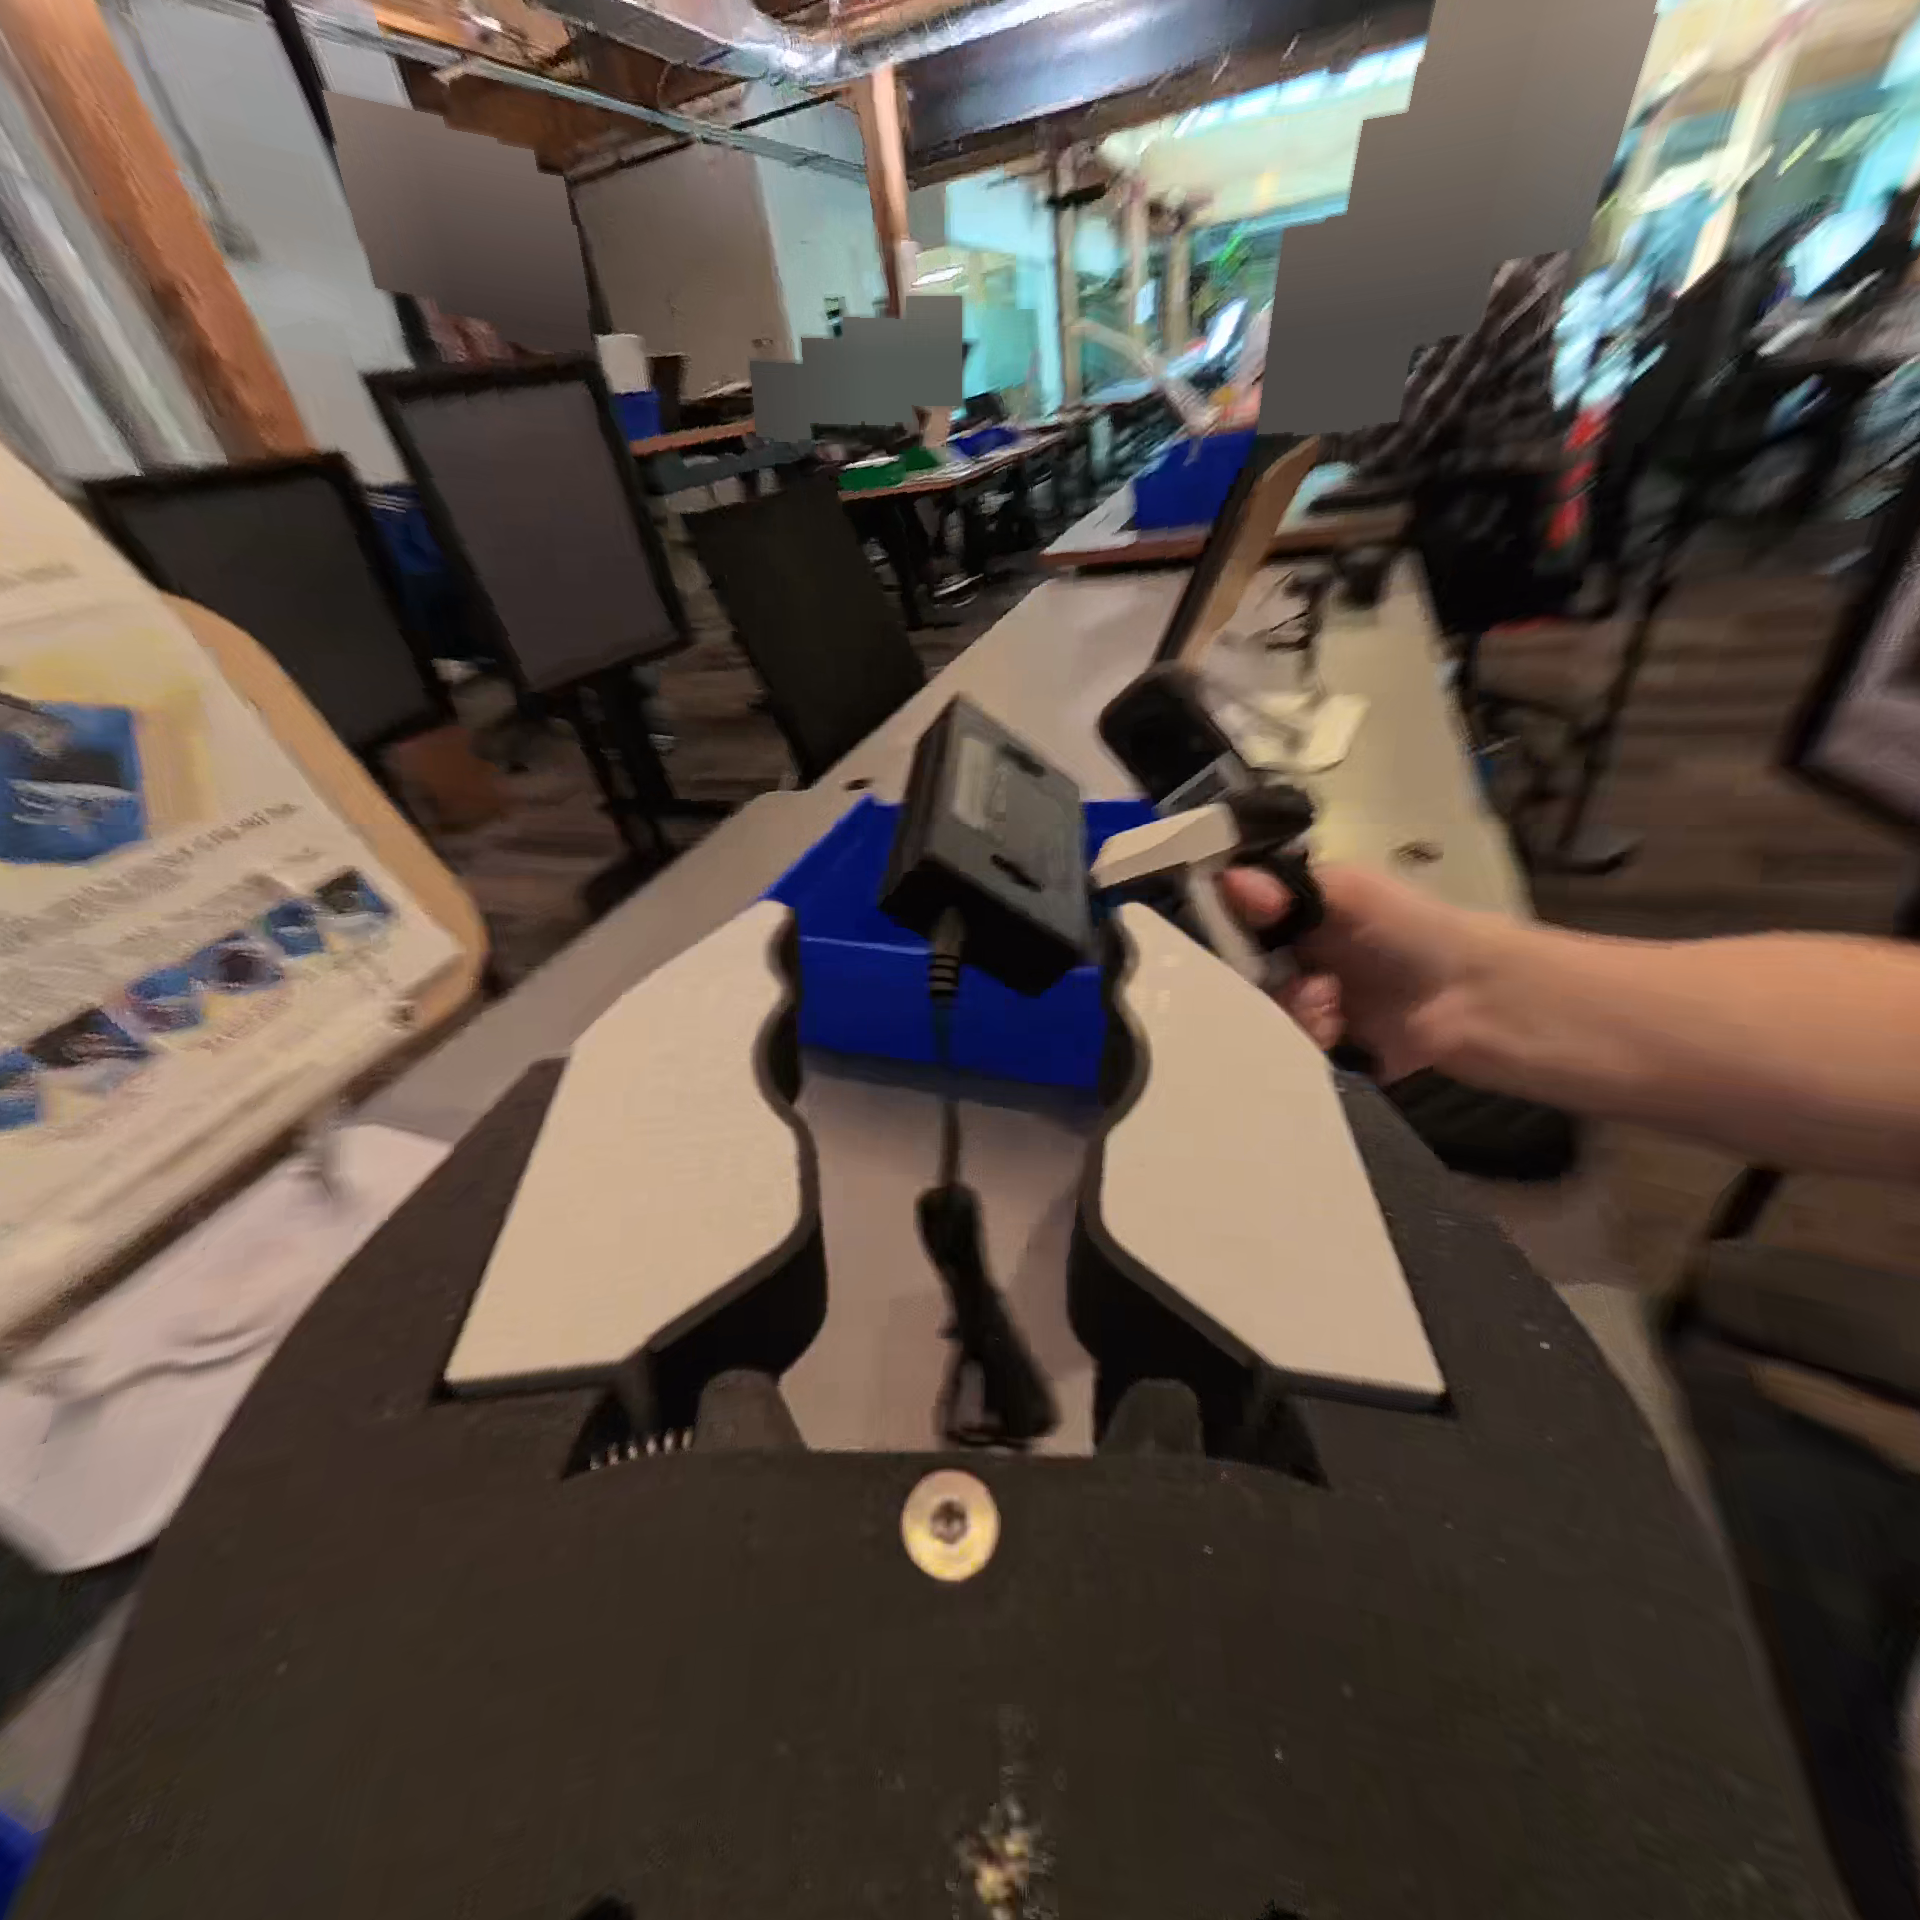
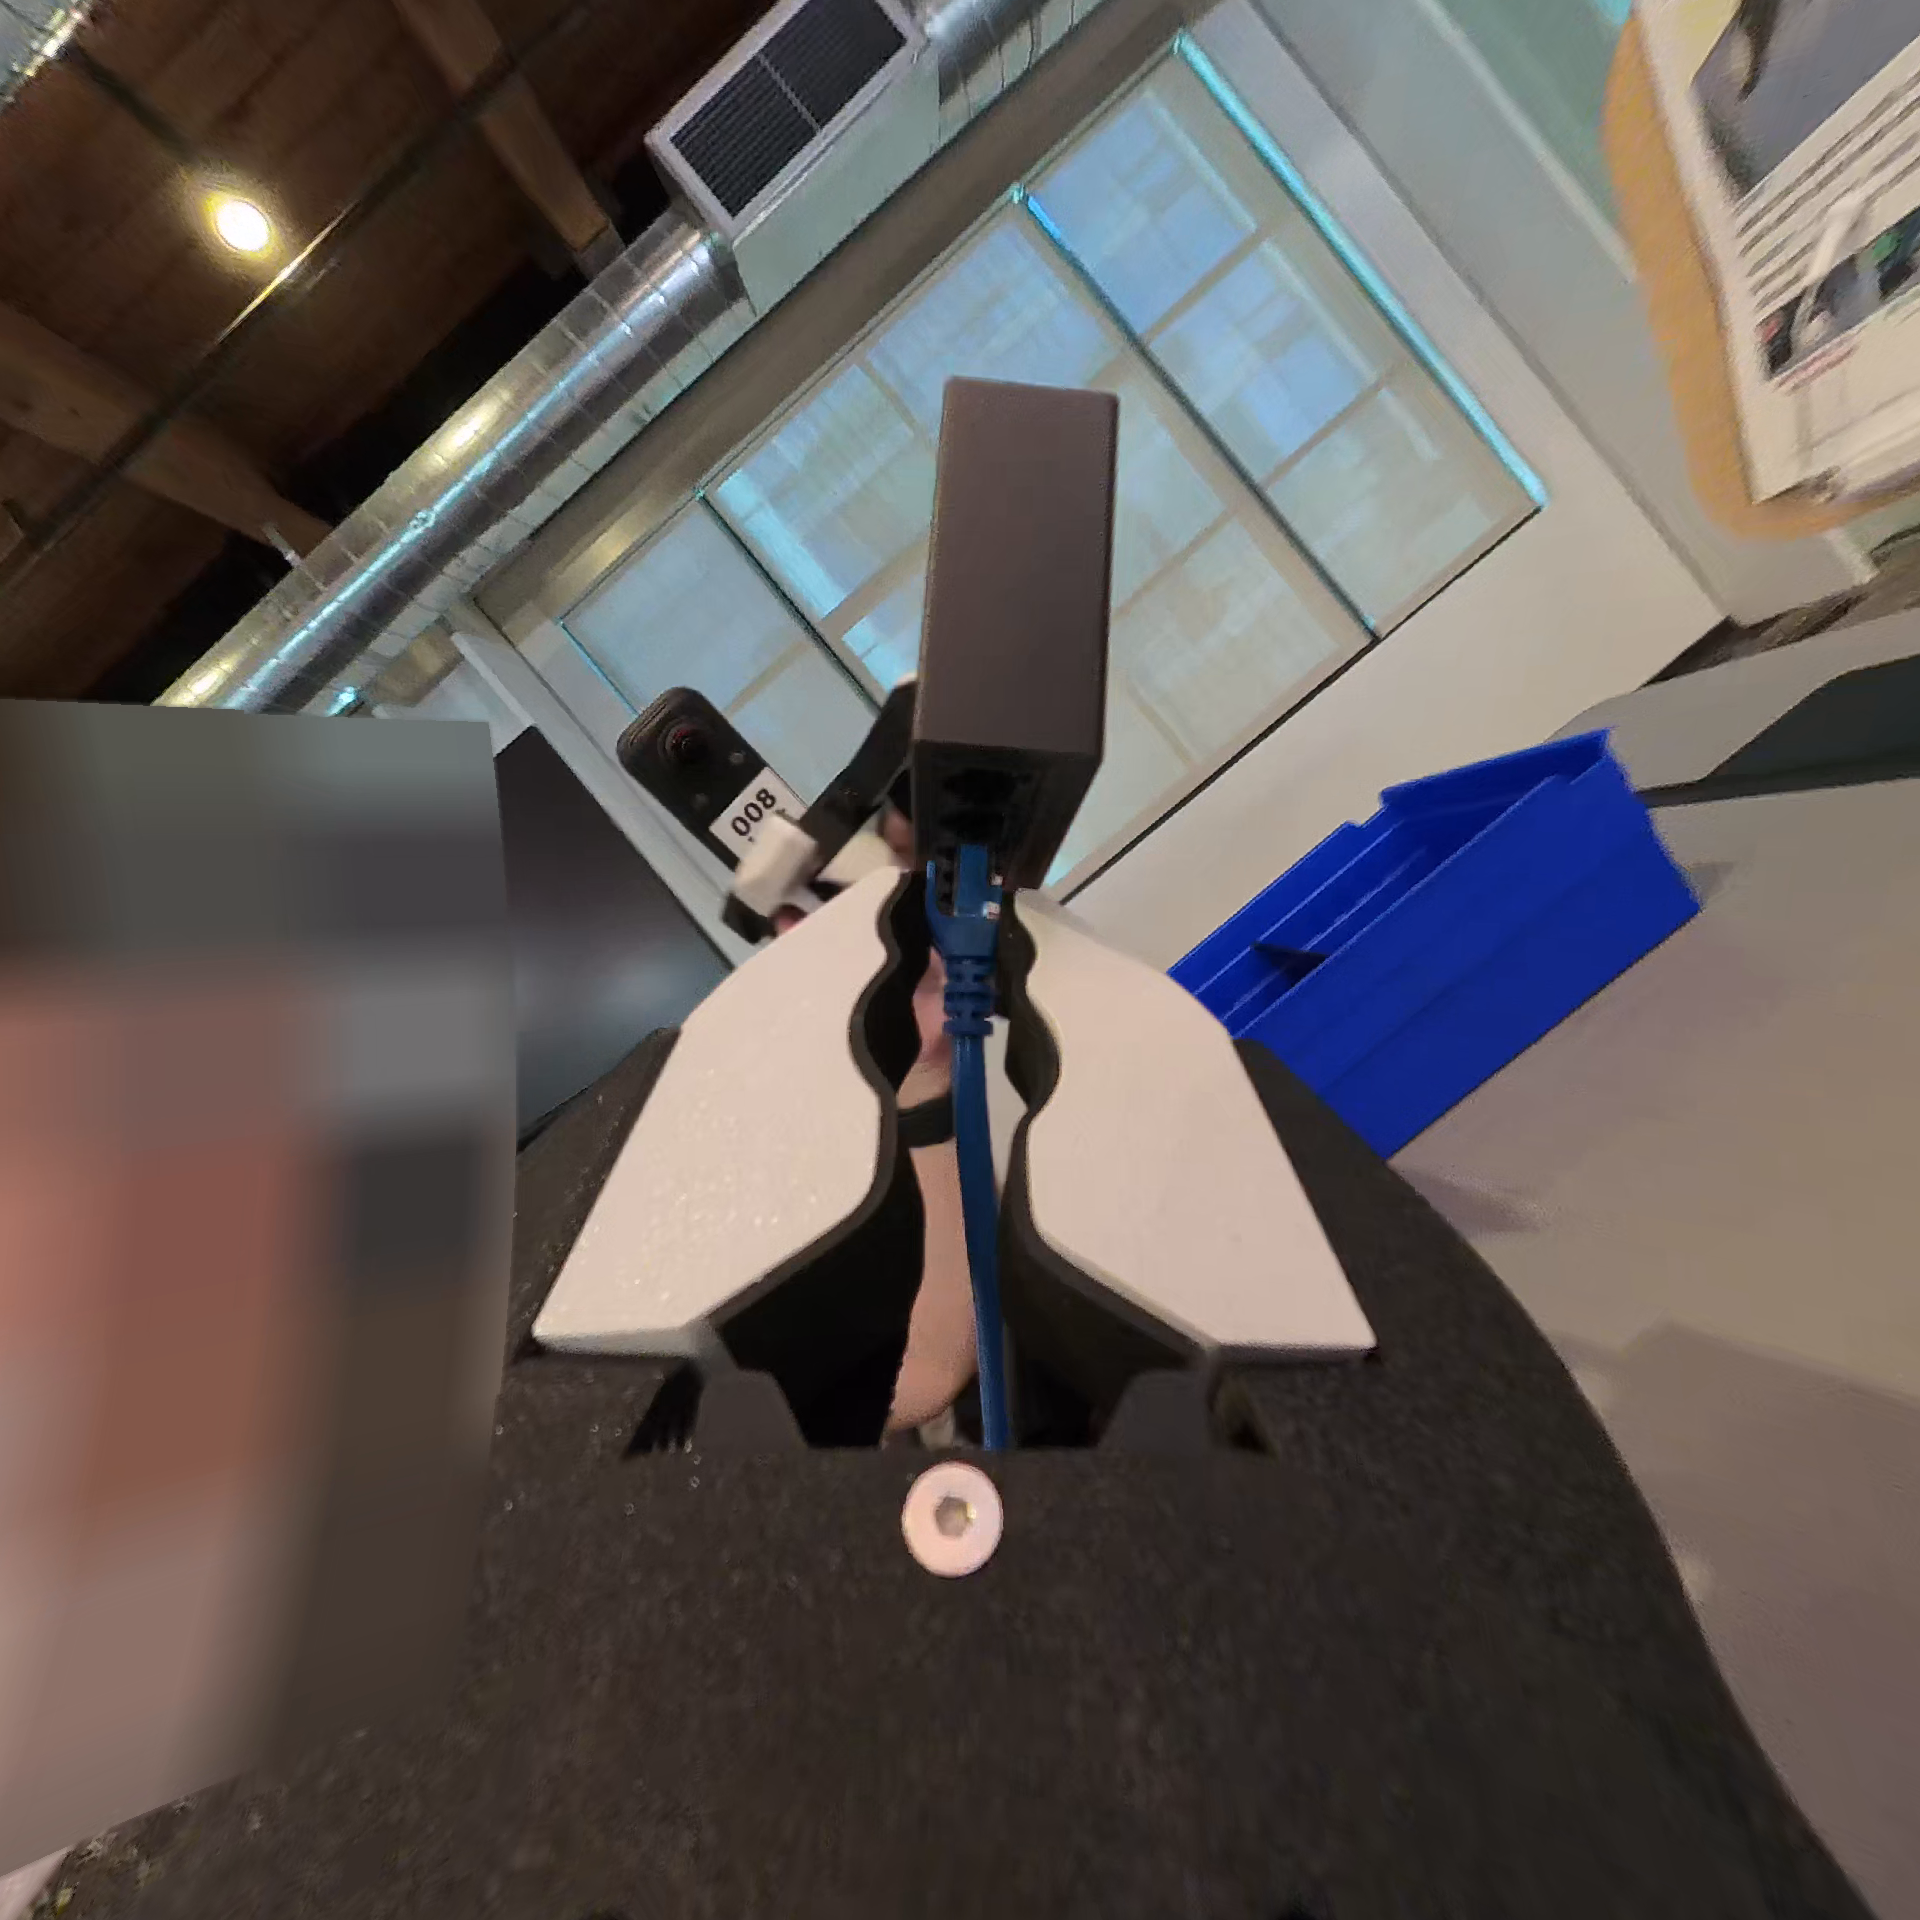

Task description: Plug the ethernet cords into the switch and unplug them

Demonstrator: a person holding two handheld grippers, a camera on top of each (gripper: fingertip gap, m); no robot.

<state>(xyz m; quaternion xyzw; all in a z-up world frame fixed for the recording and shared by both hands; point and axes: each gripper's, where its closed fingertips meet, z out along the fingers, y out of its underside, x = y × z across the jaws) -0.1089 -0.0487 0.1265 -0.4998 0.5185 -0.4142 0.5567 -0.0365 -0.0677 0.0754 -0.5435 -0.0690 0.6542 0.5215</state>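
Looking along the left gripper [image 1: 951, 935], the left wrist view shows its fingers spread wide, gripping nothing, with the black switch [image 1: 987, 831] tilted in the air above a blue bin [image 1: 862, 987] on the grey tabletop [image 1: 1039, 644]; a black power cord [image 1: 951, 1143] hangs from its near end. The right wrist view alone shows the port face: the right gripper [image 2: 961, 914] fingers are clenched on the blue ethernet cord [image 2: 971, 1091], its plug at the switch's lowest port.
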